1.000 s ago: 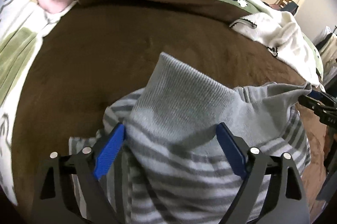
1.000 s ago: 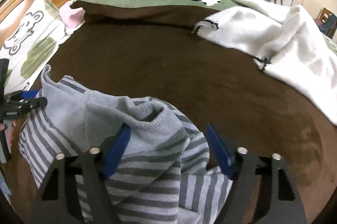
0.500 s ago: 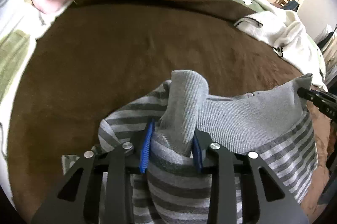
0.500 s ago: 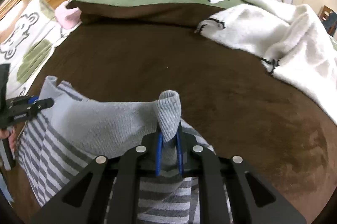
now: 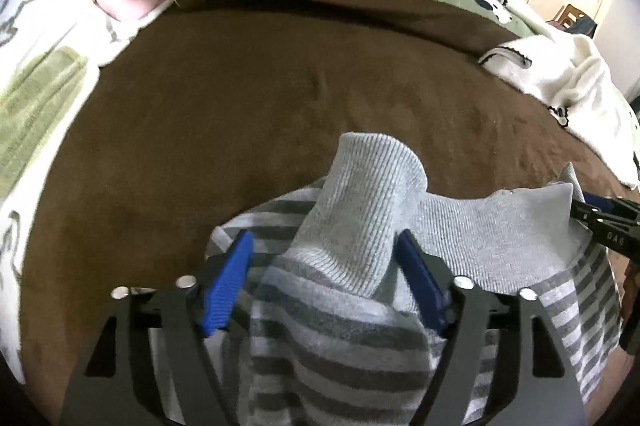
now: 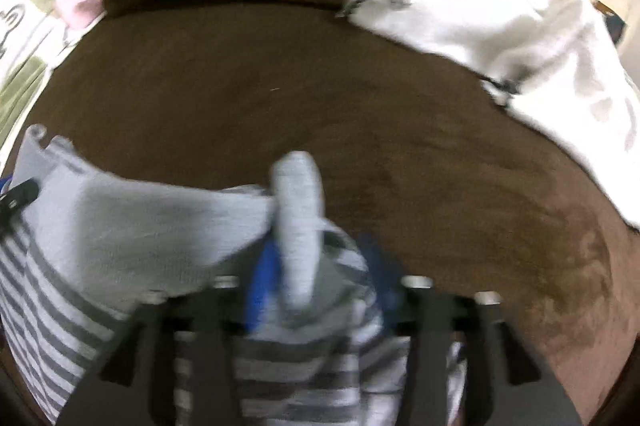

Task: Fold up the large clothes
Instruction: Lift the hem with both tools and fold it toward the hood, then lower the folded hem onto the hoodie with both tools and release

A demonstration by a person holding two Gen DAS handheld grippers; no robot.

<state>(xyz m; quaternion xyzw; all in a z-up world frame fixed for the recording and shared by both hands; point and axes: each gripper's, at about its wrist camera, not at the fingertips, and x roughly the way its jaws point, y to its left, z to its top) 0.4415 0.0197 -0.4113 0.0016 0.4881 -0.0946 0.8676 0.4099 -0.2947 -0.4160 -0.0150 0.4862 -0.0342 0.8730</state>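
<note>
Two grippers flank one grey striped sweater on a brown bedspread (image 5: 280, 97). From the left wrist, the left gripper (image 5: 326, 280) has just been opening; its blue pads (image 5: 226, 284) stand apart with a plain ribbed band (image 5: 360, 209) of the sweater (image 5: 328, 354) upright between them, no longer pinched. That band runs rightward to the right gripper (image 5: 608, 226) at the frame's edge, so the garment's long edge spans both hands. From the right wrist, blurred, the right gripper (image 6: 316, 278) has likewise been opening, a grey fold (image 6: 300, 218) between its parted jaws; the left gripper (image 6: 16, 197) shows at far left. White fleece (image 6: 500, 25) lies well apart.
</note>
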